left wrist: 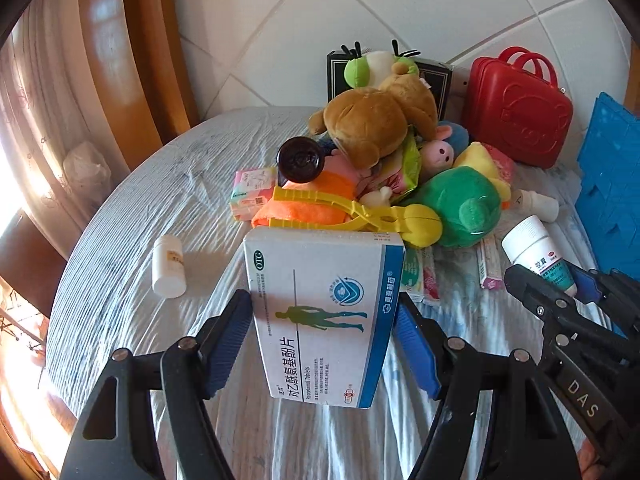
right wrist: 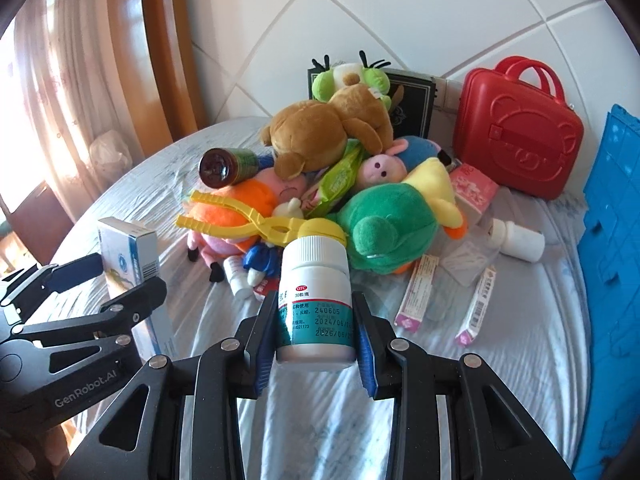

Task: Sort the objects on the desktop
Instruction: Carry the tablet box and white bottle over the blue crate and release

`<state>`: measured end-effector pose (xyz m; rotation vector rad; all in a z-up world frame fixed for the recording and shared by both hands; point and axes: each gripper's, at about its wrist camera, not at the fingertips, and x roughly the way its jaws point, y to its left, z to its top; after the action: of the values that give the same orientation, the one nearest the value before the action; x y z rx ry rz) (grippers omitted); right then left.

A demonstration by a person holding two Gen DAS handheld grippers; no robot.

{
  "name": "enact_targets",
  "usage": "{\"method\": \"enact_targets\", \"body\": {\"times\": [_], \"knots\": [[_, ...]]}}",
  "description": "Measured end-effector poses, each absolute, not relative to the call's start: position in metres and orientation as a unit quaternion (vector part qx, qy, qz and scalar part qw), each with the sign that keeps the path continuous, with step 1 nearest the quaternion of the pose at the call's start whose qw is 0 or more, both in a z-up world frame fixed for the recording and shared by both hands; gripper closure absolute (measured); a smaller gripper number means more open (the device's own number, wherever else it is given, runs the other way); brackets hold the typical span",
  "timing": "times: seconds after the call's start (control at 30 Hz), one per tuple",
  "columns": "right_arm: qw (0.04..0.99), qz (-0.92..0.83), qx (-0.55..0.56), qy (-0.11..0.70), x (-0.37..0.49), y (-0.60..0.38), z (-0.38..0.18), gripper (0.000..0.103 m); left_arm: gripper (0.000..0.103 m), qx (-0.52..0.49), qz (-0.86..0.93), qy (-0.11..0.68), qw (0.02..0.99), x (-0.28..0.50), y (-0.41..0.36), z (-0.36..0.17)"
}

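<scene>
My left gripper (left wrist: 324, 304) is shut on a white and blue medicine box (left wrist: 320, 312), its blue pads pressed on the box's two long sides, and the box is lifted off the cloth. In the right wrist view the same box (right wrist: 128, 256) shows at the left. My right gripper (right wrist: 316, 308) is shut on a white pill bottle with a teal label (right wrist: 316, 300), held upright above the cloth. In the left wrist view this bottle (left wrist: 532, 248) shows at the right edge. The two grippers hang side by side in front of the toy pile.
A pile of plush toys (right wrist: 340, 152) sits mid-table with yellow plastic tongs (right wrist: 256, 224) and a brown bottle (right wrist: 228, 166). A red case (right wrist: 520, 136) and a blue crate (right wrist: 612, 240) stand at the right. A white bottle (left wrist: 168, 266), slim boxes (right wrist: 476, 304) and another bottle (right wrist: 520, 240) lie on the striped cloth.
</scene>
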<state>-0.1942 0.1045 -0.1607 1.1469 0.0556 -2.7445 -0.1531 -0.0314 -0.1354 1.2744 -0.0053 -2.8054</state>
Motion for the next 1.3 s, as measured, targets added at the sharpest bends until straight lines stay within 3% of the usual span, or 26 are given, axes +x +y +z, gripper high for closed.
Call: {"method": "enact_targets", "body": {"times": [0.6, 1.3], "knots": [[0.017, -0.948, 0.317, 0.015, -0.137, 0.183, -0.075, 0.069, 0.032, 0.353, -0.934, -0.012, -0.052, -0.130, 0.062, -0.060], [-0.137, -0.967, 0.213, -0.015, -0.010, 0.332, 0.040, 0.069, 0.032, 0.247, -0.946, -0.048, -0.205, -0.067, 0.238, 0.051]]}}
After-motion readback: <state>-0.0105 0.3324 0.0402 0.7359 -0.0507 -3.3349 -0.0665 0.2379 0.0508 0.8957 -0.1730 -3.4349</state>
